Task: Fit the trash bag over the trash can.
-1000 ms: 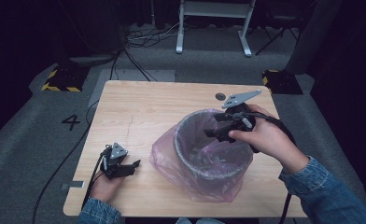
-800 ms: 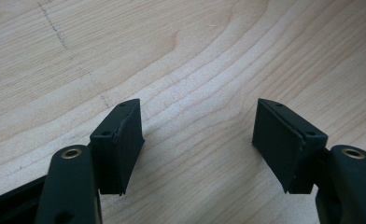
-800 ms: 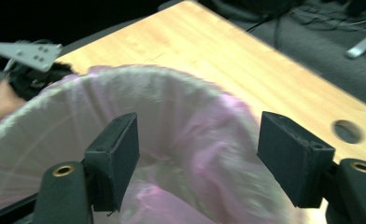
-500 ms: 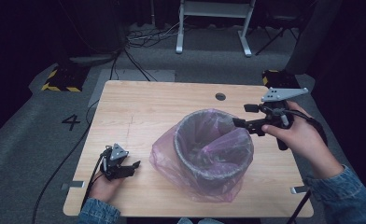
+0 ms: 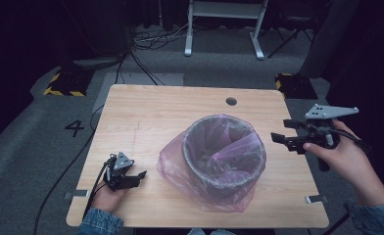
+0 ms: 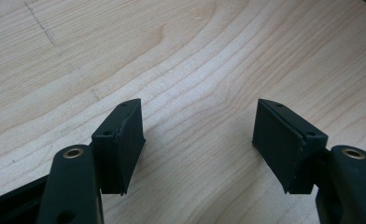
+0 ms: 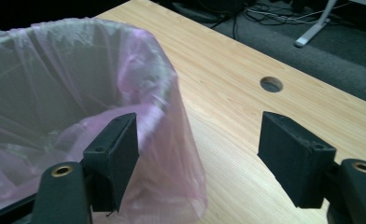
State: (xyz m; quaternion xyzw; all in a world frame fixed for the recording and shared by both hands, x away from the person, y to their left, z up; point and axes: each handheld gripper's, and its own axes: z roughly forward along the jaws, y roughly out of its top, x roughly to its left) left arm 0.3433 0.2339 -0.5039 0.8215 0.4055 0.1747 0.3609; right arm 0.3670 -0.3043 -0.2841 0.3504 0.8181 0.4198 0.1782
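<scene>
Pink translucent bag (image 5: 207,183); bin (image 5: 224,152) seemingly grey; pale wood-grain table (image 5: 151,115); black hand-held gripper (image 5: 278,138) jaws.

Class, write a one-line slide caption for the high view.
Pink plastic bag lining a grey round bin on a wooden table, open hand-held gripper either side.

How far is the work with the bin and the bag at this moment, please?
Done, it seems: the pink bag lines the bin and is folded over its rim. In hand: nothing; the right gripper is held open beside the bin, off the bag, and the left gripper is open over bare table. Left: perhaps only tidying the loose plastic.
</scene>
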